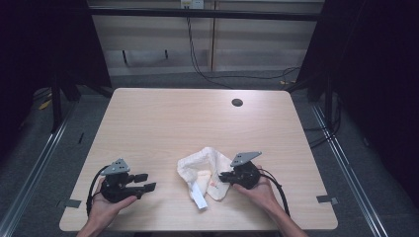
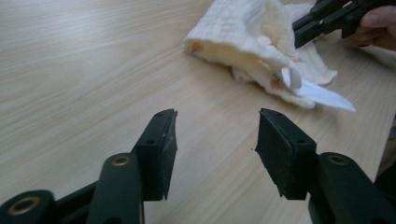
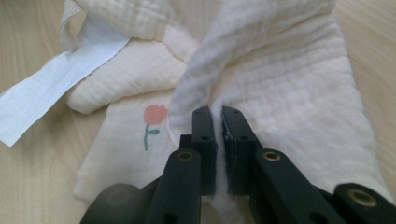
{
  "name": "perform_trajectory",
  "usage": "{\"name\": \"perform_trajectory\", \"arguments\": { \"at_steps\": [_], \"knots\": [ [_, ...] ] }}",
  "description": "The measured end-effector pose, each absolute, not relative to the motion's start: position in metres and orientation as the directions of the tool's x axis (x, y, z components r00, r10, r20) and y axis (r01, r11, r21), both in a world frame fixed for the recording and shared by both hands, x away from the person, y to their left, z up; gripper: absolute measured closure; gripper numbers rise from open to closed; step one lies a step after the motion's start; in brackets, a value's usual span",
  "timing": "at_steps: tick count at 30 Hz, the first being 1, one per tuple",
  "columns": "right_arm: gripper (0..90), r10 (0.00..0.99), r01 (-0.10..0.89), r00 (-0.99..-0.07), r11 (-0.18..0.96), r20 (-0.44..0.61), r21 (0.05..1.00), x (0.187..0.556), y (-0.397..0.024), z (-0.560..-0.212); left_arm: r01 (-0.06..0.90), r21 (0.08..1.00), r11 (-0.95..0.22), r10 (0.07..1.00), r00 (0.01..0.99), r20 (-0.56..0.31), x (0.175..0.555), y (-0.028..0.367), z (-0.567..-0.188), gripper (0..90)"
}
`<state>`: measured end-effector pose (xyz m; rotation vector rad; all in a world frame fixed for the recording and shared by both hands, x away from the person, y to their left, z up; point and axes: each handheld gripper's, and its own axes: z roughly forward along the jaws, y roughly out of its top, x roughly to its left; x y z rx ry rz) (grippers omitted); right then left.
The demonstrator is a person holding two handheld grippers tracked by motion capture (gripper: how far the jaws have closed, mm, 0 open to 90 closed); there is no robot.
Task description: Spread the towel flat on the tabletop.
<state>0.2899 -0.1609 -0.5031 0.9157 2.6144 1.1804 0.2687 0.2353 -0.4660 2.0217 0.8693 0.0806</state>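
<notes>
Over on the left, the left gripper (image 1: 146, 182) sits low near the front edge of the pale wood-grain table (image 1: 163, 118), cradled in the person's left hand (image 1: 106, 202), its jaws parted with nothing but bare tabletop between them, and pointed right, toward the work. That reads as a tool kept ready, standing well apart from the fabric, waiting for a corner to be offered. Moving to the middle: the crumpled cream-white muslin cloth (image 1: 200, 165), printed with a small pink tulip (image 3: 154, 116), lies bunched in a loop near the front of the table, its long white care label (image 1: 199, 198) trailing out toward the near edge. And on the right, the right gripper (image 1: 223, 176) is in the thick of it: the right gripper view shows its jaws pinched tight on a raised fold of that cloth (image 3: 261, 70), fabric squeezed between the pads. My read is that this pinch is there to lift or drag one layer free, so the tangle can be opened out while the label side stays anchored on the wood.
</notes>
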Motion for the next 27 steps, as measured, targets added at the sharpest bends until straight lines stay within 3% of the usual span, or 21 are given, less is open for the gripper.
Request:
{"name": "perform_trajectory", "arguments": {
  "at_steps": [5, 8, 12, 16, 19, 22, 27],
  "knots": [
    [84.3, 0.560, 0.483, -0.814, 0.504, 0.155, 0.715, 0.291, -0.157, -0.504, 0.505, 0.774, -0.383, 0.579, 0.783, -0.225, 0.275, 0.215, -0.459, 51.5],
    [63.0, 0.578, 0.522, -0.793, 0.479, 0.194, 0.706, 0.293, -0.159, -0.500, 0.464, 0.788, -0.405, 0.542, 0.816, -0.202, 0.279, 0.201, -0.451, 54.1],
    [60.6, 0.603, 0.513, -0.771, 0.399, 0.204, 0.760, 0.291, -0.175, -0.475, 0.427, 0.796, -0.430, 0.493, 0.849, -0.189, 0.285, 0.186, -0.445, 58.9],
    [65.8, 0.630, 0.512, -0.756, 0.404, 0.175, 0.758, 0.276, -0.198, -0.466, 0.419, 0.785, -0.457, 0.457, 0.868, -0.197, 0.293, 0.167, -0.446, 61.2],
    [68.4, 0.676, 0.527, -0.725, 0.421, 0.131, 0.738, 0.266, -0.217, -0.469, 0.367, 0.780, -0.506, 0.416, 0.897, -0.152, 0.296, 0.153, -0.445, 62.0],
    [71.2, 0.683, 0.543, -0.721, 0.452, 0.116, 0.708, 0.266, -0.229, -0.477, 0.361, 0.787, -0.501, 0.395, 0.904, -0.163, 0.300, 0.147, -0.441, 62.6],
    [74.9, 0.664, 0.540, -0.731, 0.424, 0.156, 0.727, 0.268, -0.231, -0.487, 0.395, 0.772, -0.499, 0.399, 0.895, -0.200, 0.303, 0.144, -0.457, 61.1]
  ]
}}
